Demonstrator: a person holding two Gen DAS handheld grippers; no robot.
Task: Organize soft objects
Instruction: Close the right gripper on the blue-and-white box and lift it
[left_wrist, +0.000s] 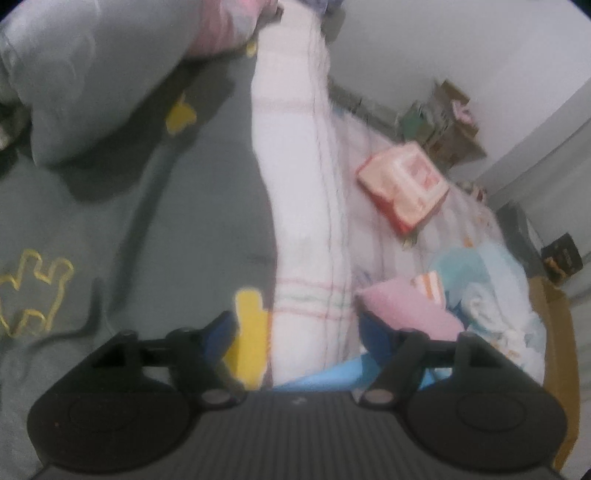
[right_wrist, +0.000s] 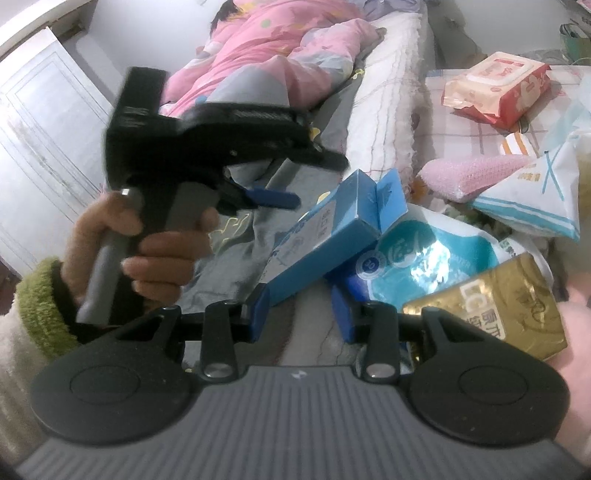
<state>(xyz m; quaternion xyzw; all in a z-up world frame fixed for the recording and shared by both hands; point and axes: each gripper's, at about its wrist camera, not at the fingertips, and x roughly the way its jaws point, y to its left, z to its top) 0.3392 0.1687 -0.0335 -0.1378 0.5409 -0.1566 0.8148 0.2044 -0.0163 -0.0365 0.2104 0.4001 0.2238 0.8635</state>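
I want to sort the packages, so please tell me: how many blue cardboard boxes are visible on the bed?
1. The blue box lies tilted just ahead of the right gripper, leaning on a blue-white pack. Others may be hidden under the pile.

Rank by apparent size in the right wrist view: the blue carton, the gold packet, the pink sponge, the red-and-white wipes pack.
1. Blue rectangular cardboard carton
2. Gold foil packet and red-and-white plastic wipes pack: alike, and the packet lies nearer the camera, so unranked.
3. Pink textured sponge
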